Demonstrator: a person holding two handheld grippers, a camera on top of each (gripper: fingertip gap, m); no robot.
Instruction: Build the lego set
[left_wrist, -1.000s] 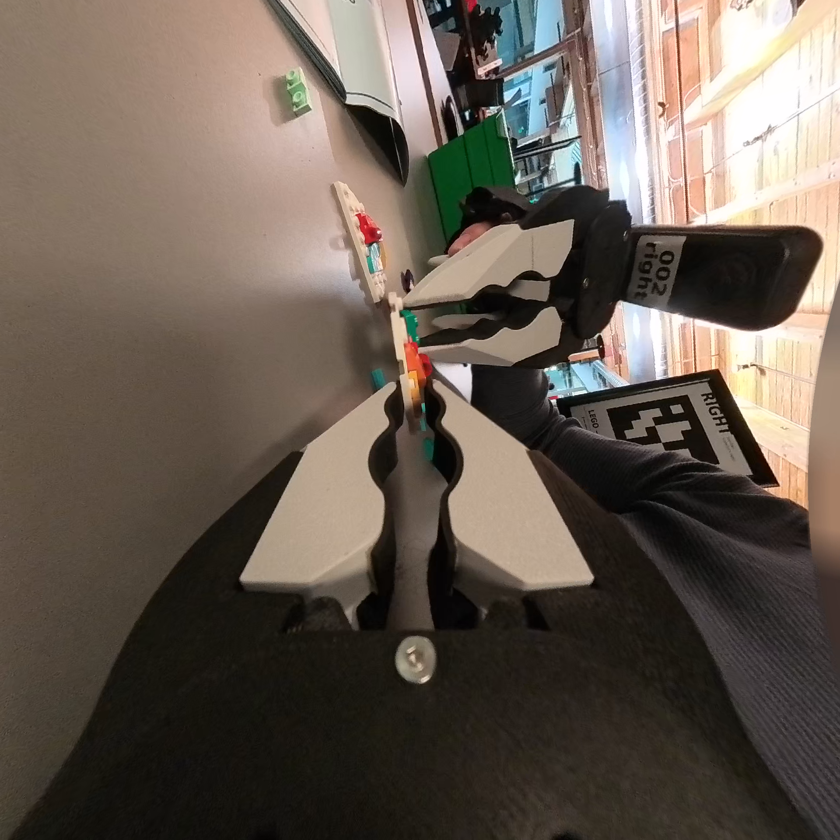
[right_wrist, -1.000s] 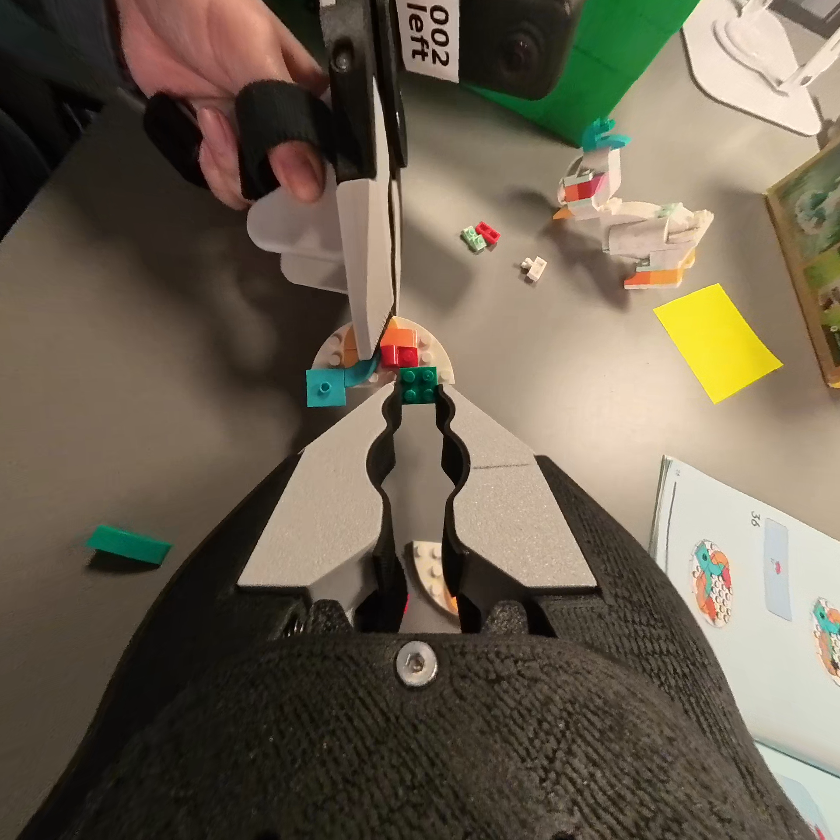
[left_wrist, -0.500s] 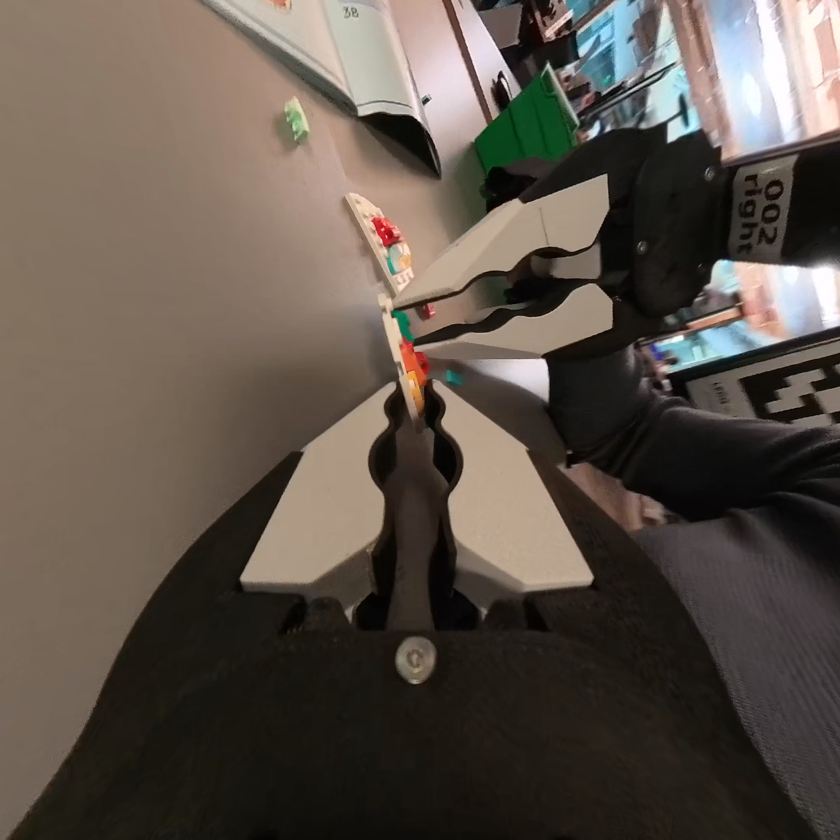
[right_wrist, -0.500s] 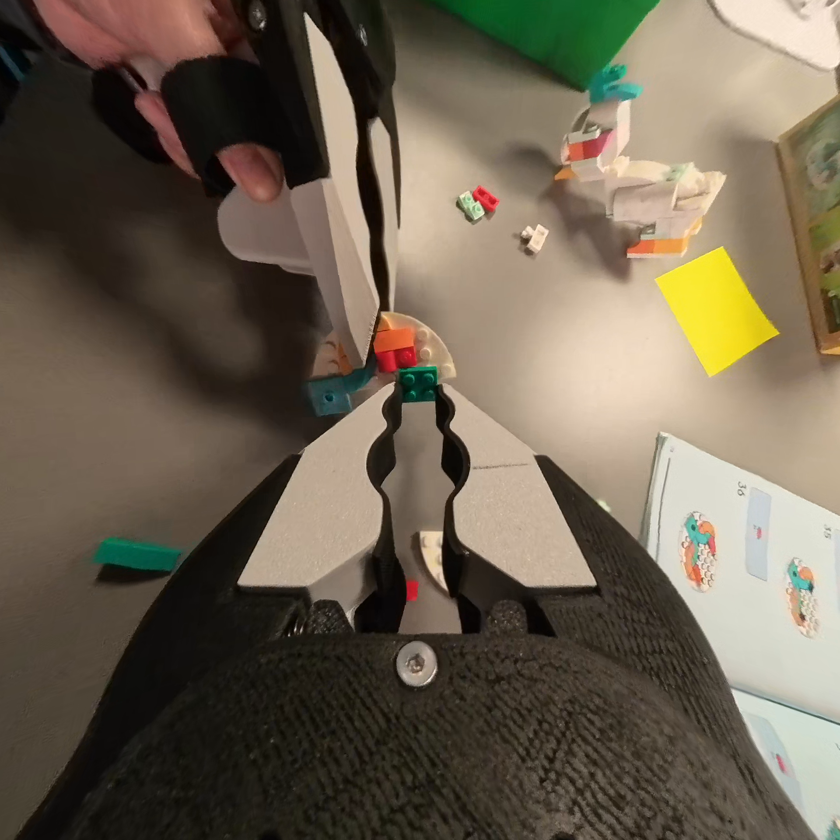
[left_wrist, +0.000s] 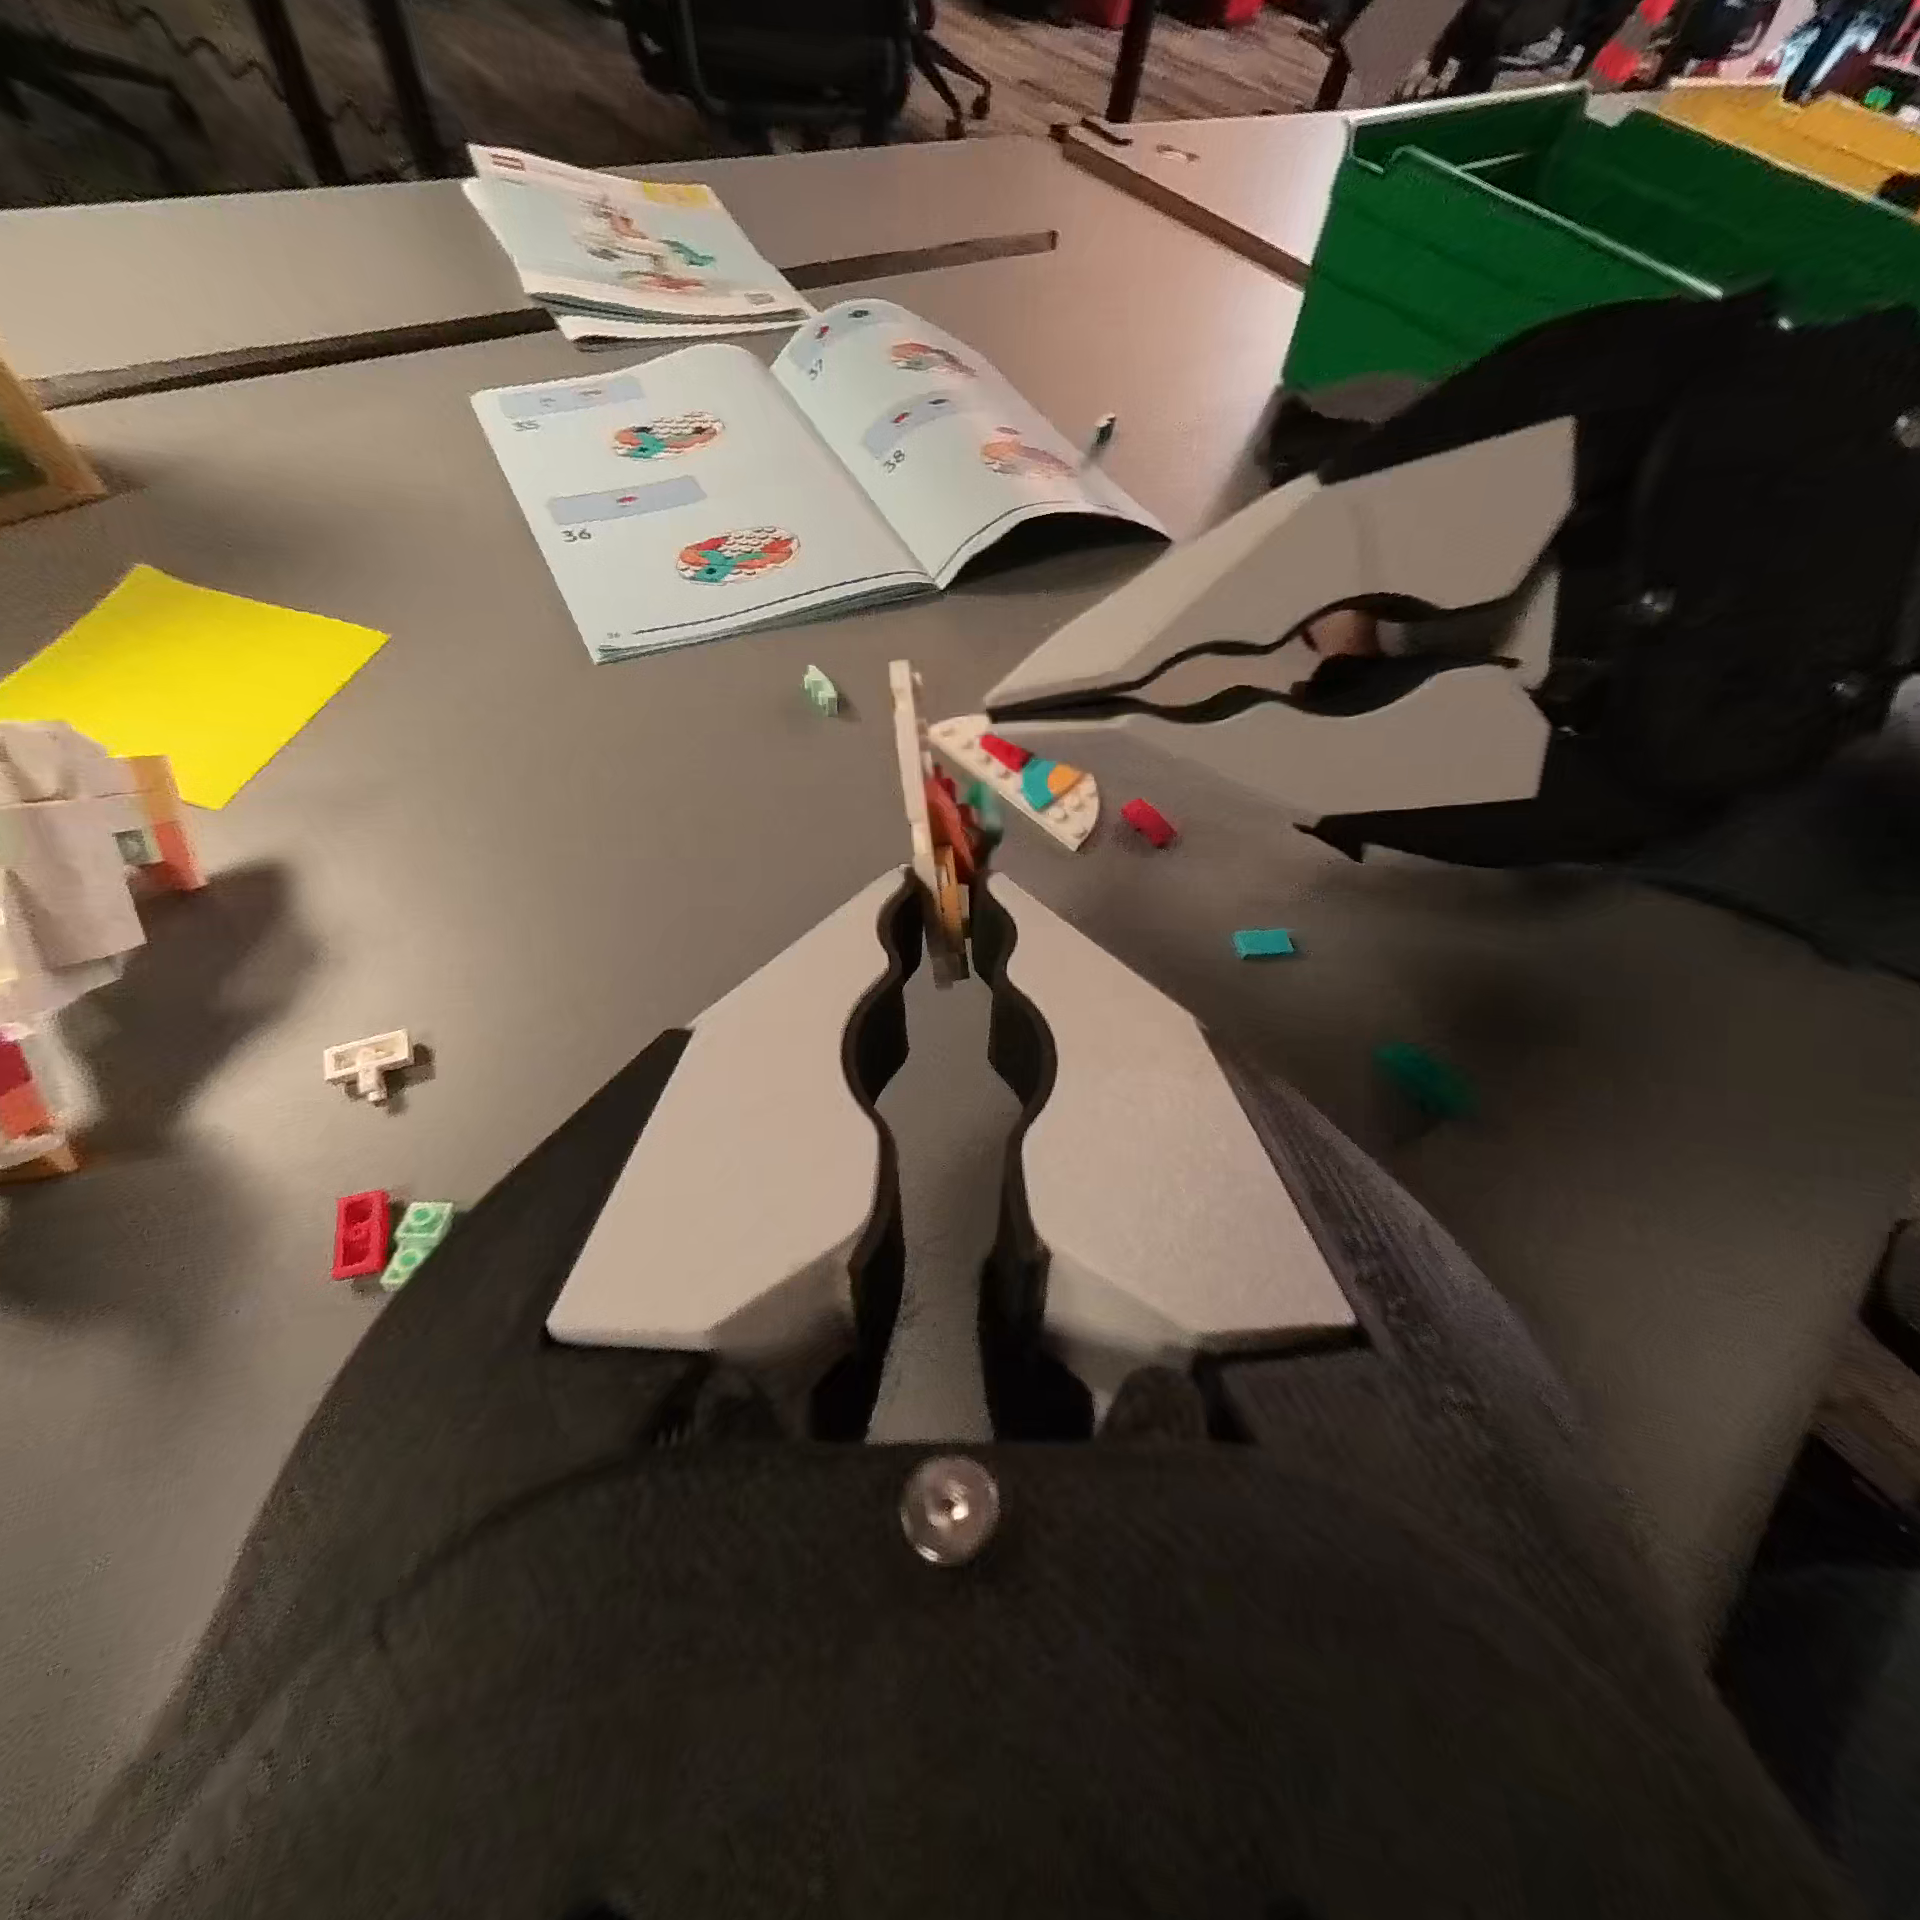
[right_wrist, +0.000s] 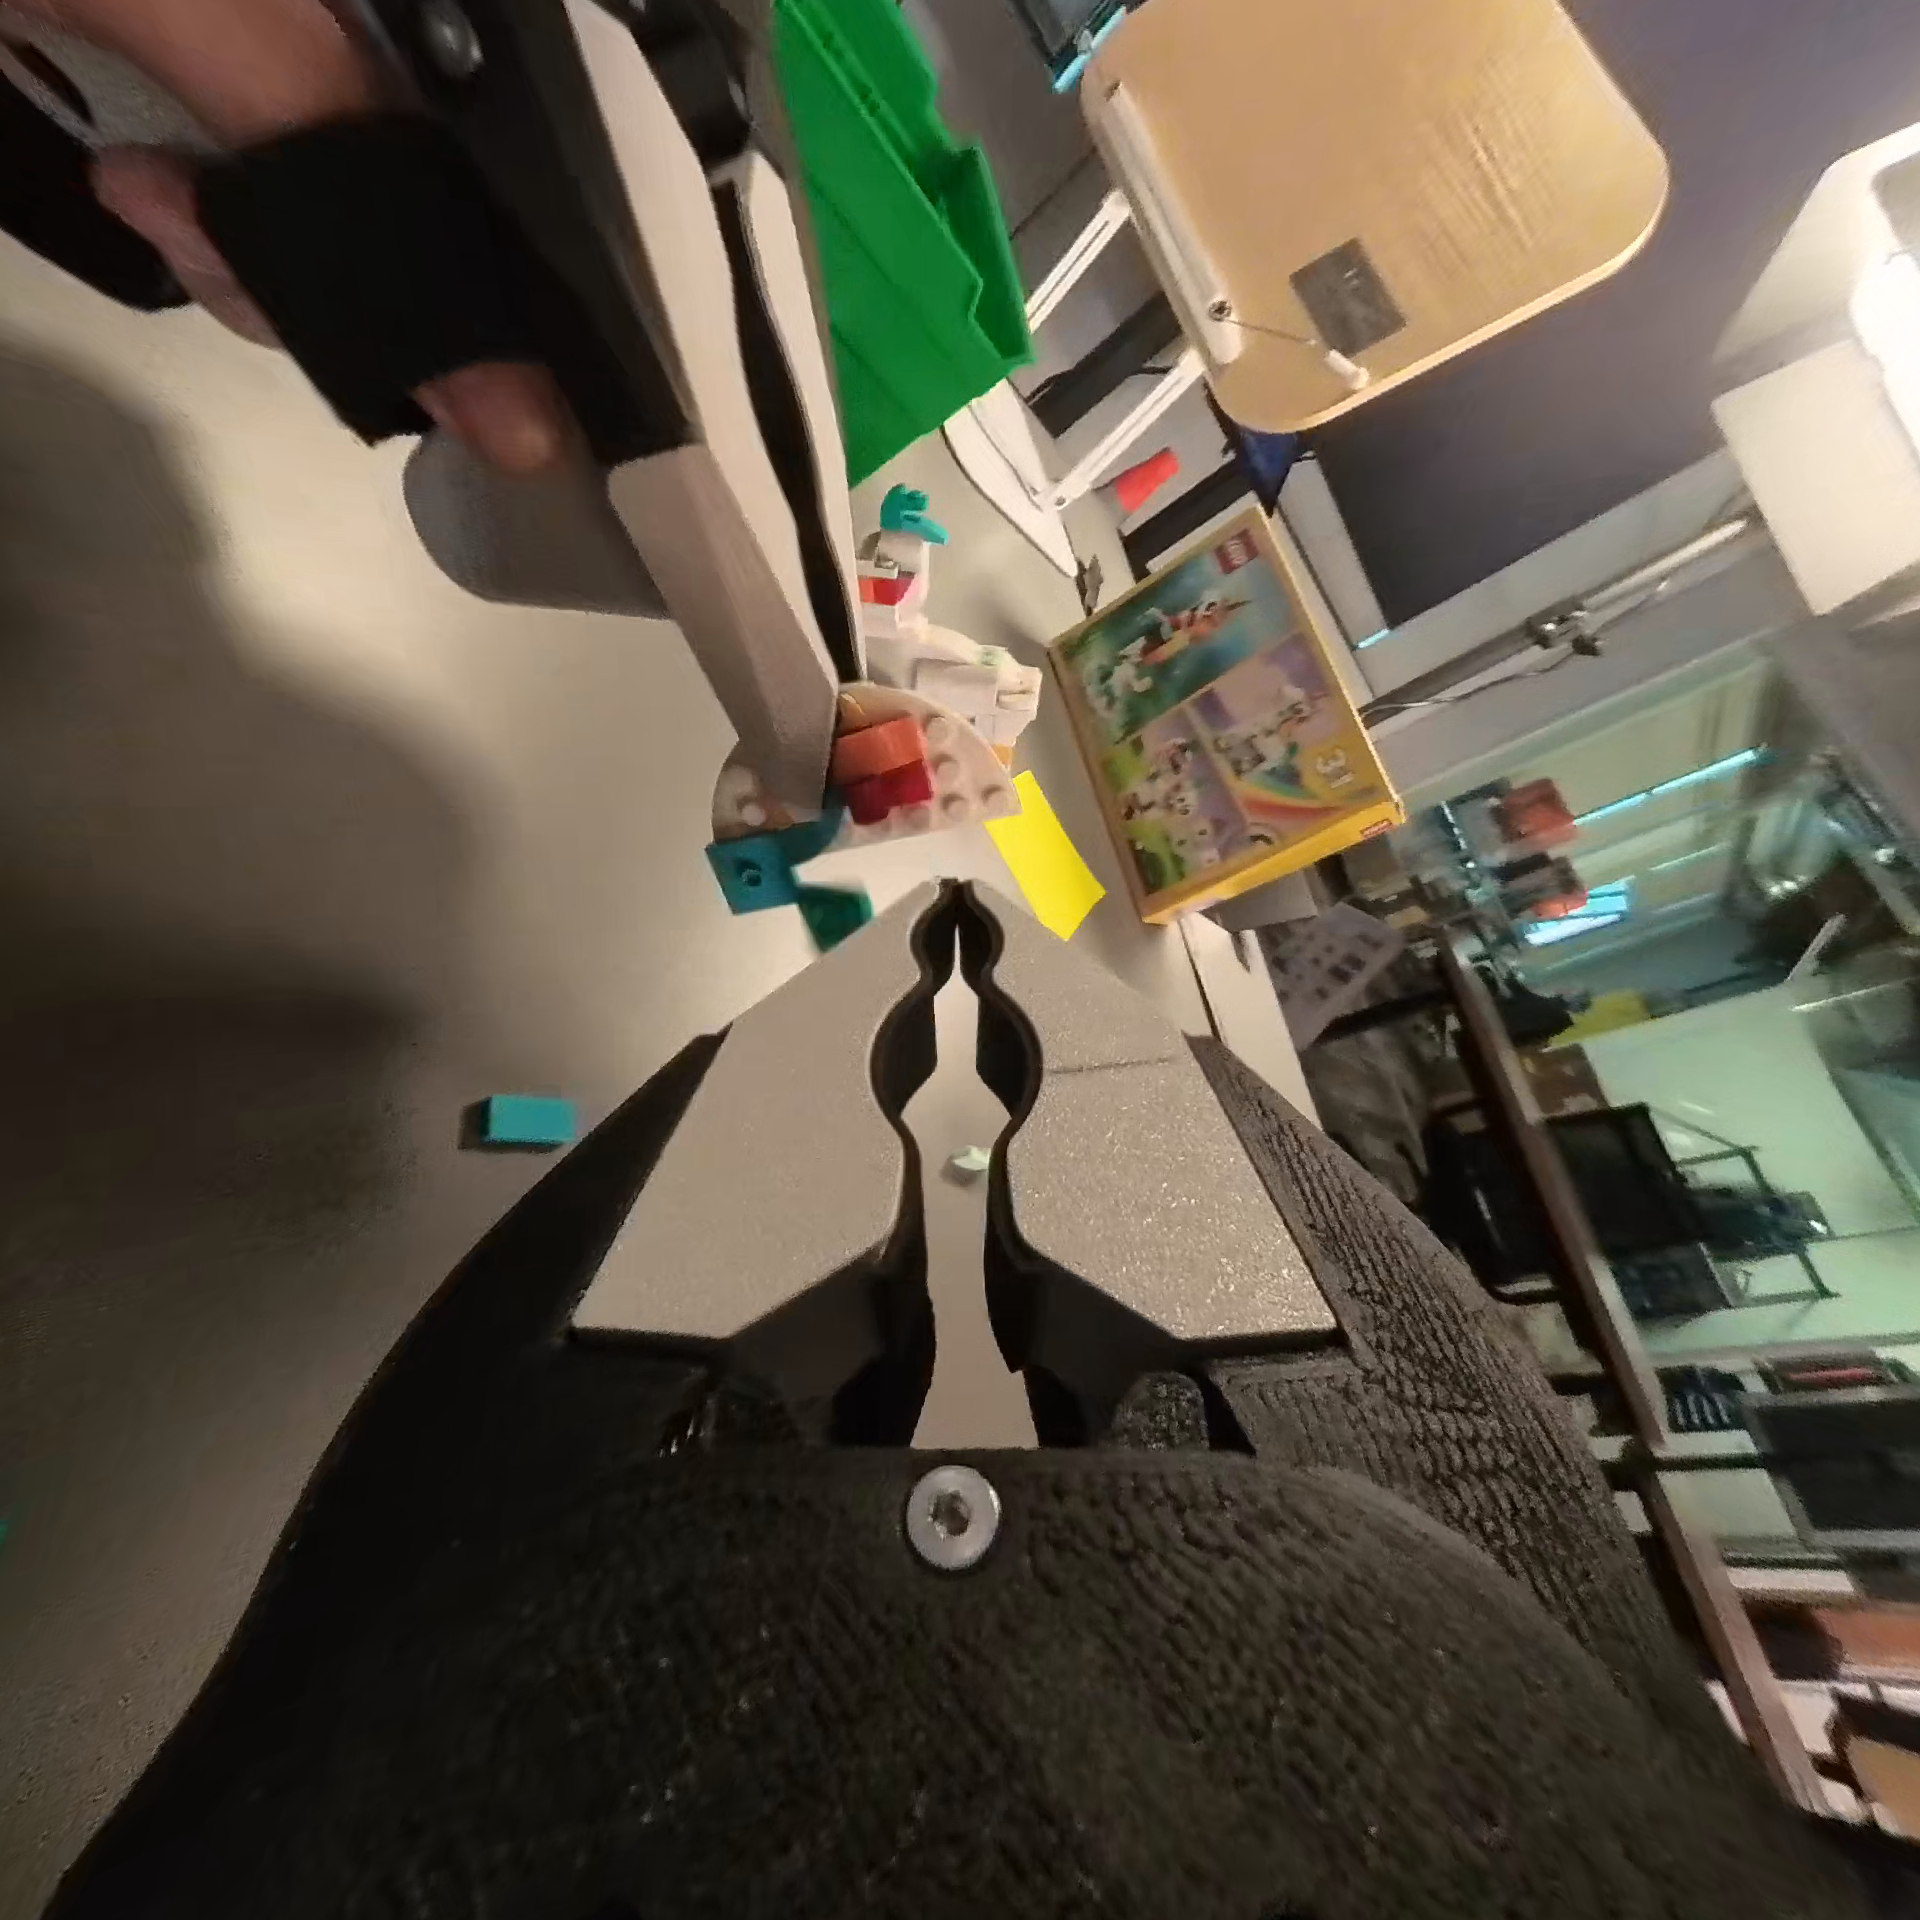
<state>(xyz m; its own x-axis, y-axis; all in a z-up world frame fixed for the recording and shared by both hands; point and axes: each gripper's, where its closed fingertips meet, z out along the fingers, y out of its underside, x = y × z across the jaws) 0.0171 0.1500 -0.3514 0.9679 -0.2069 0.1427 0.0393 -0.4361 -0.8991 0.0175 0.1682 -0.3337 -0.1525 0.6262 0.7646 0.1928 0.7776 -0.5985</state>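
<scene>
On the grey table (left_wrist: 520, 831) lie an open booklet (left_wrist: 727, 488) and loose bricks. The left gripper (left_wrist: 943, 883) is clamped on an upright half-round plate (left_wrist: 909, 748) of red and orange bricks, above the table. The right gripper (right_wrist: 956, 894), tips closed and empty, sits just beside the plate.

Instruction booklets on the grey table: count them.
2: an open pale-blue instruction booklet lying mid-table, and a closed instruction booklet behind it, near the table's far edge. None looks hidden.

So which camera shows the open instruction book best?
The left wrist view. The open instruction book lies flat on the grey table, both pages facing the camera beyond the left claw. The right wrist view doesn't show it at all.
</scene>
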